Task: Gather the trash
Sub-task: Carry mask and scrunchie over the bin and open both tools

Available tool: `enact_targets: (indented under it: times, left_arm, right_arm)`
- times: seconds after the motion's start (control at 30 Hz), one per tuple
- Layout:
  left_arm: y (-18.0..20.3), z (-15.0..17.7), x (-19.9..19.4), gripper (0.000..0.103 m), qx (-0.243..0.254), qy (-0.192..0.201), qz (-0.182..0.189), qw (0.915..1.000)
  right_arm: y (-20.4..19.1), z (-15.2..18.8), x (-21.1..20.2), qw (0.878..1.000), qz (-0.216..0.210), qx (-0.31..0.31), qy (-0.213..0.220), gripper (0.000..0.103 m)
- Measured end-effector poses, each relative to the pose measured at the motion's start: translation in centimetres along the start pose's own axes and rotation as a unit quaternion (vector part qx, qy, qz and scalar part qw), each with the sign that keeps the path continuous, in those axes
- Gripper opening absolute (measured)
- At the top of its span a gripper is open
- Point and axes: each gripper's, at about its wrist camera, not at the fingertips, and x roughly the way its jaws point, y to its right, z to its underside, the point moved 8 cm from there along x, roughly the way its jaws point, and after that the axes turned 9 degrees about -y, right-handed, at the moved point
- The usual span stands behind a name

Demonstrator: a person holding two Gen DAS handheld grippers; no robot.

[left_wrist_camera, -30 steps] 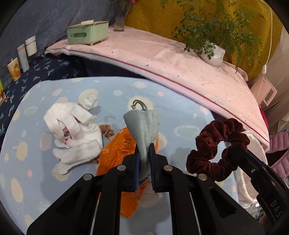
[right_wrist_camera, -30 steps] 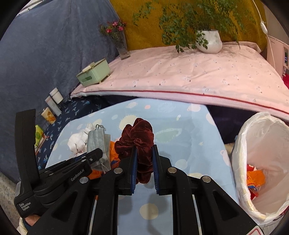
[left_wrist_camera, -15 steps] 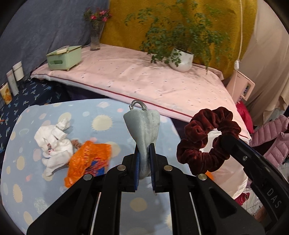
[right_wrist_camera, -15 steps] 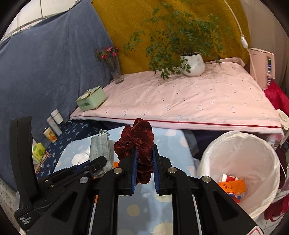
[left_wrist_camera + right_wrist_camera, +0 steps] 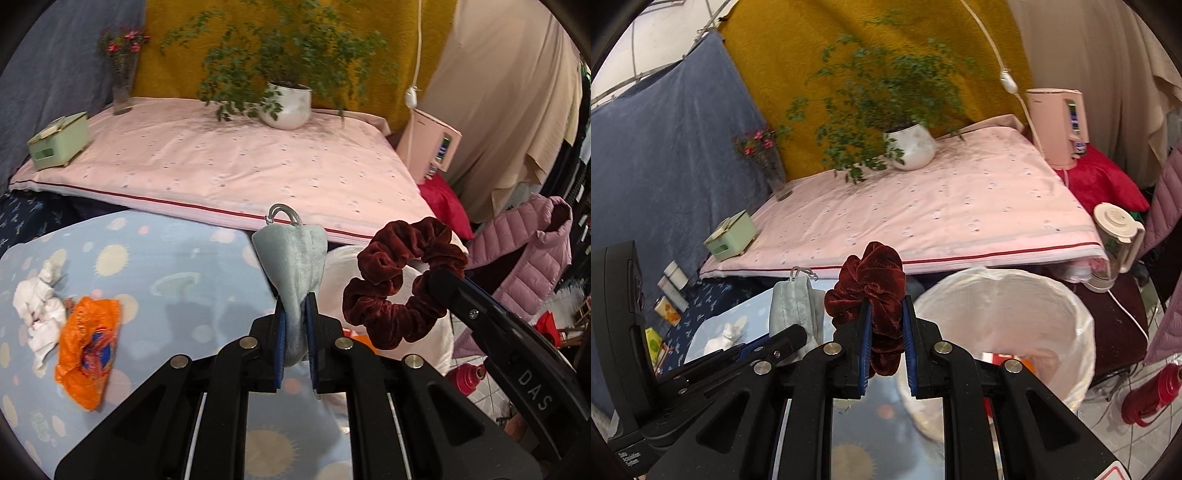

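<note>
both grippers have swung off the table toward the bin (image 5: 1027,295) since 1 s ago — it now sits at 3 o'clock. left gripper (image 5: 294,332) pinches the grey pouch (image 5: 293,258), right gripper (image 5: 885,332) pinches the scrunchie (image 5: 873,280). wrapper (image 5: 88,343) & tissue (image 5: 38,314) left at 9 — drop looks next.

Right tongs (image 5: 885,341) are clamped on a dark red velvet scrunchie (image 5: 873,291), held up just left of the white-lined trash bin (image 5: 1067,325), which has some orange and red scraps inside. Left tongs (image 5: 792,338) sit close beside, gripping a grey face mask (image 5: 792,308). Crumpled white tissue (image 5: 726,336) lies on the blue spotted surface (image 5: 701,339).
</note>
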Motion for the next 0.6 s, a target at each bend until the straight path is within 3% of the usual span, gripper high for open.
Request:
enact_targets:
  times: [0.27, 0.37, 0.5, 0.6]
  left_arm:
    - [4.5, -0.4, 1.7, 0.010, 0.029, -0.009, 0.032, 0.9990]
    - [5.8, -0.6, 2.3, 0.016, 0.032, -0.014, 0.044, 0.9984]
    - [6.3, -0.6, 2.7, 0.036, 0.032, -0.012, 0.034, 0.9988]
    - [5.9, -0.5, 2.8, 0.042, 0.030, -0.011, 0.025, 0.9992]
  right_arm:
    - [4.9, -0.1, -0.3, 0.999, 0.029, 0.030, -0.001, 0.015]
    - [6.1, 0.1, -0.1, 0.998, 0.043, 0.039, -0.002, 0.021]
    - [7.0, 0.2, -0.1, 0.998, 0.047, 0.051, -0.002, 0.030]
    - [7.1, 0.2, -0.1, 0.998, 0.049, 0.048, -0.001, 0.033]
